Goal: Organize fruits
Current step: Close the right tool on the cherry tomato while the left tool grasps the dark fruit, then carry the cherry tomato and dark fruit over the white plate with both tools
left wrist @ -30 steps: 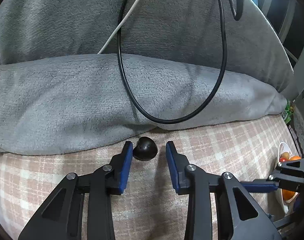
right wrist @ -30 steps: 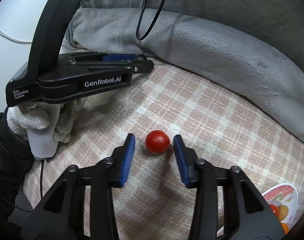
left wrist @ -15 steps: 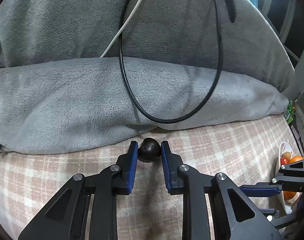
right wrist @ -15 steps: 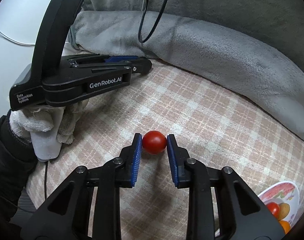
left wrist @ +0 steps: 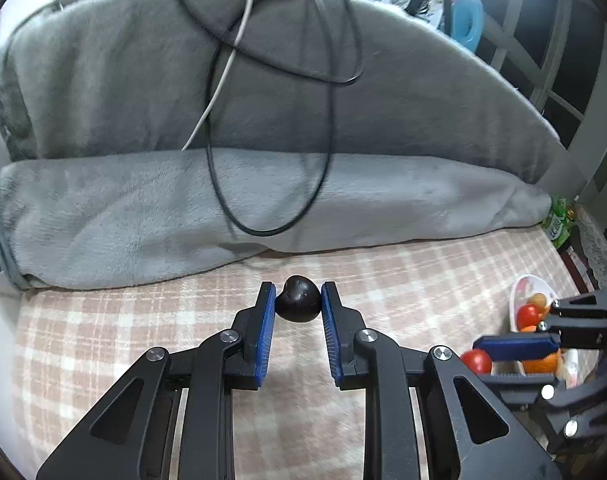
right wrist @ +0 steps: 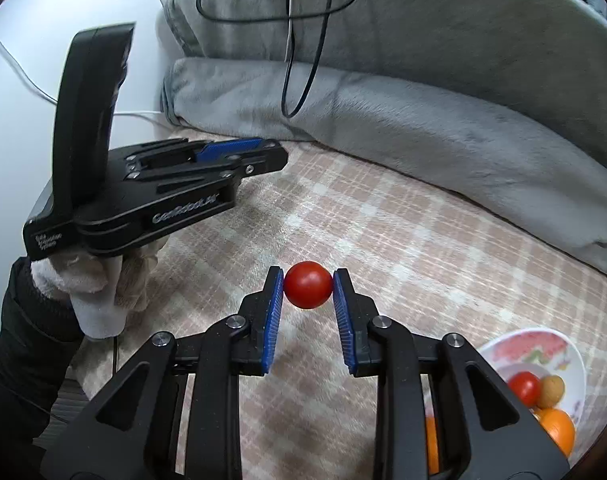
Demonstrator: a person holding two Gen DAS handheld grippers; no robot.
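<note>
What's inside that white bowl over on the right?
The white bowl holds a red tomato, a small tan fruit and an orange. The right gripper's frame covers its near part.

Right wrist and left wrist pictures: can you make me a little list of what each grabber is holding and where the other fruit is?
left gripper: shut on the dark fruit
right gripper: shut on the red tomato
bowl: white with a pattern, on the checked cover, lower right of the right wrist view
in the bowl: another red tomato, a small brown fruit, an orange
surface: checked cover
behind: grey blanket with a black cable draped over it
</note>
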